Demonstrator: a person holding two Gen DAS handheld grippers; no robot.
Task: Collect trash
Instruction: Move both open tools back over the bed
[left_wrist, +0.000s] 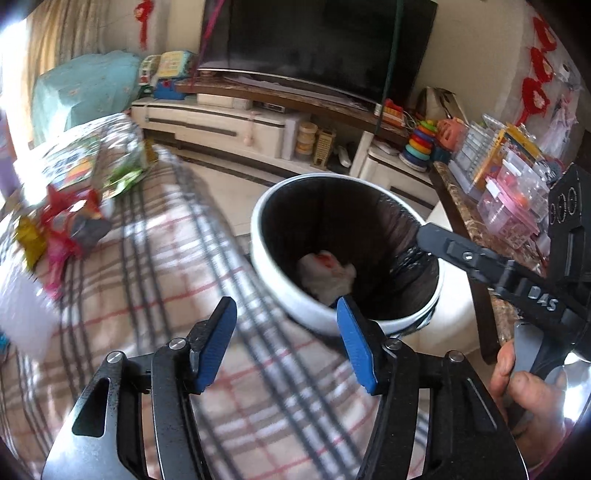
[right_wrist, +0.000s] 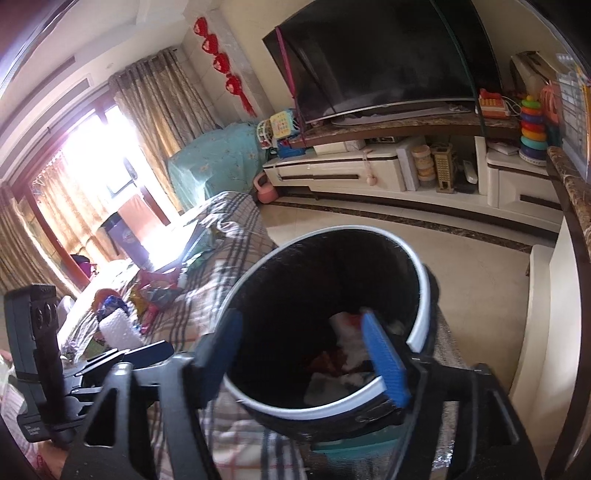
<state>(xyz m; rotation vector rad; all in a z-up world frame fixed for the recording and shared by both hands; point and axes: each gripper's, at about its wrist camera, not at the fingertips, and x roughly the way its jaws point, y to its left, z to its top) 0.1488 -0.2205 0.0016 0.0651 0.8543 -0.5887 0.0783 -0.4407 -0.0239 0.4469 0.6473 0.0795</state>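
Observation:
A round bin with a white rim (left_wrist: 258, 236) and a black liner stands against the edge of a plaid-covered surface (left_wrist: 166, 295). Crumpled white and red trash (left_wrist: 325, 273) lies at its bottom. My left gripper (left_wrist: 285, 306) is open and holds nothing, above the plaid cloth just short of the bin's near rim. One of my right gripper's fingers (left_wrist: 461, 254) reaches over the bin's right edge. In the right wrist view my right gripper (right_wrist: 298, 319) hangs open over the bin's mouth (right_wrist: 424, 306), empty, with the trash (right_wrist: 347, 332) below it. Colourful wrappers (left_wrist: 62, 221) lie on the cloth.
A white foam-like piece (right_wrist: 118, 328) lies near the wrappers (right_wrist: 147, 295). A marble-topped table (left_wrist: 454, 206) with plastic boxes stands right of the bin. Beyond a strip of tiled floor (right_wrist: 461, 258) are a TV cabinet (right_wrist: 351, 173), toys and a television. A hand (left_wrist: 517, 376) holds the right gripper.

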